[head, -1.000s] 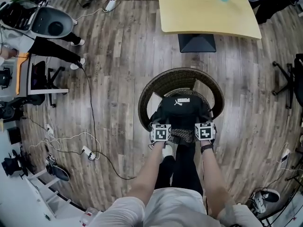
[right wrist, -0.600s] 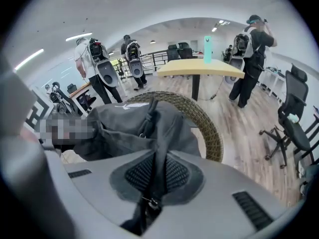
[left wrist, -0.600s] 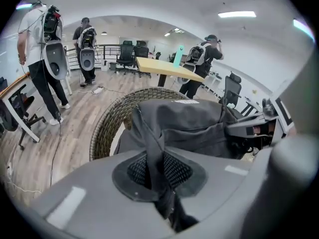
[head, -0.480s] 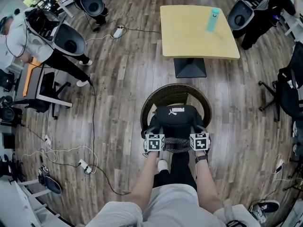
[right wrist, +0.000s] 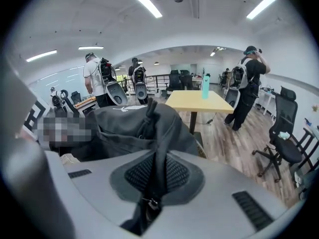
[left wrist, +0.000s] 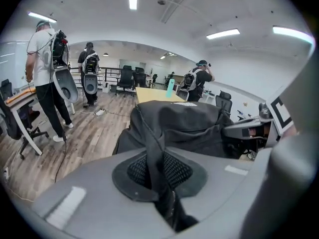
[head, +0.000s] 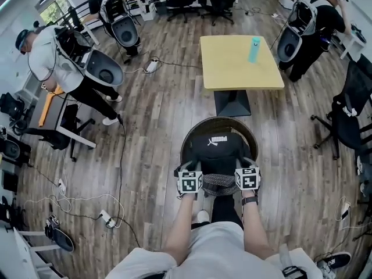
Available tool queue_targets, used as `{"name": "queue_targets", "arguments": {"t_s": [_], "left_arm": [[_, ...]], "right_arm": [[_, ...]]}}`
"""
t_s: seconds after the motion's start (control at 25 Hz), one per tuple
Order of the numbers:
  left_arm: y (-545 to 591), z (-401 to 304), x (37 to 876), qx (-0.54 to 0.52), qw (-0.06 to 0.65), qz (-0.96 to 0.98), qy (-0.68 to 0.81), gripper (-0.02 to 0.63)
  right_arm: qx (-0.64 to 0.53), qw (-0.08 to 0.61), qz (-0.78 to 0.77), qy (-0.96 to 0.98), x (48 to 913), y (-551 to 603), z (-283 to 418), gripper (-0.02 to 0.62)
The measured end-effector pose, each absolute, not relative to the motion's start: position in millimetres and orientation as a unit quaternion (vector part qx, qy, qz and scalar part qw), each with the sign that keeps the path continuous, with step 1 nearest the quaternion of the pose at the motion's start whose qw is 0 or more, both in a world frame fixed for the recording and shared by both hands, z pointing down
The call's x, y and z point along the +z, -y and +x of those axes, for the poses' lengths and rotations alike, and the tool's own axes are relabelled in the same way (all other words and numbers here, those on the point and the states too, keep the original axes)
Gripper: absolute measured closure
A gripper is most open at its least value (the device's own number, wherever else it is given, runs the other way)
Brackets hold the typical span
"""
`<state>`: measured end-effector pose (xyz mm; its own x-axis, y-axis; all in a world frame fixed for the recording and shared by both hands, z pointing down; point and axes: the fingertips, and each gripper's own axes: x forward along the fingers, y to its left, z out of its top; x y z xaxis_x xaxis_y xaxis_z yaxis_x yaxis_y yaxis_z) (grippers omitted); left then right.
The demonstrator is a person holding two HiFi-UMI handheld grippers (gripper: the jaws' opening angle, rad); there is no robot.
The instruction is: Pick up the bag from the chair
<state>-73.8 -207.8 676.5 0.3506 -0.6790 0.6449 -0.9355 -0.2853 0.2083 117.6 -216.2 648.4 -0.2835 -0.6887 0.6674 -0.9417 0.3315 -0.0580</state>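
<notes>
A black backpack (head: 218, 151) with a white logo hangs over the round wicker chair (head: 200, 131), held up by both grippers. My left gripper (head: 190, 178) is shut on one black shoulder strap (left wrist: 155, 159), which runs between its jaws. My right gripper (head: 247, 176) is shut on the other strap (right wrist: 158, 158), a buckle showing at the jaws. The bag's body (left wrist: 184, 123) fills the middle of the left gripper view and shows as a dark bulk (right wrist: 129, 126) in the right gripper view.
A yellow table (head: 238, 63) with a teal bottle (head: 254, 49) stands beyond the chair. People with backpack rigs stand at far left (head: 58, 57) and far right (head: 317, 22). Office chairs (head: 349, 121), cables and a power strip (head: 104, 217) lie on the wood floor.
The backpack has risen off the chair seat with both grippers, and the head view has tilted up, showing more of the room beyond the table.
</notes>
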Motion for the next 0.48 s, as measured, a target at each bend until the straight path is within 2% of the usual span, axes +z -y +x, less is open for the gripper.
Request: {"name": "queue_targets", "arguments": {"t_s": [0.48], "left_arm": [[206.3, -113.5, 546.1, 0.147, 0.201, 0.794, 0.554, 0.571]], "right_arm": [[0.128, 0.207, 0.546, 0.802, 512.5, 214.0, 78.8, 0.560]]}}
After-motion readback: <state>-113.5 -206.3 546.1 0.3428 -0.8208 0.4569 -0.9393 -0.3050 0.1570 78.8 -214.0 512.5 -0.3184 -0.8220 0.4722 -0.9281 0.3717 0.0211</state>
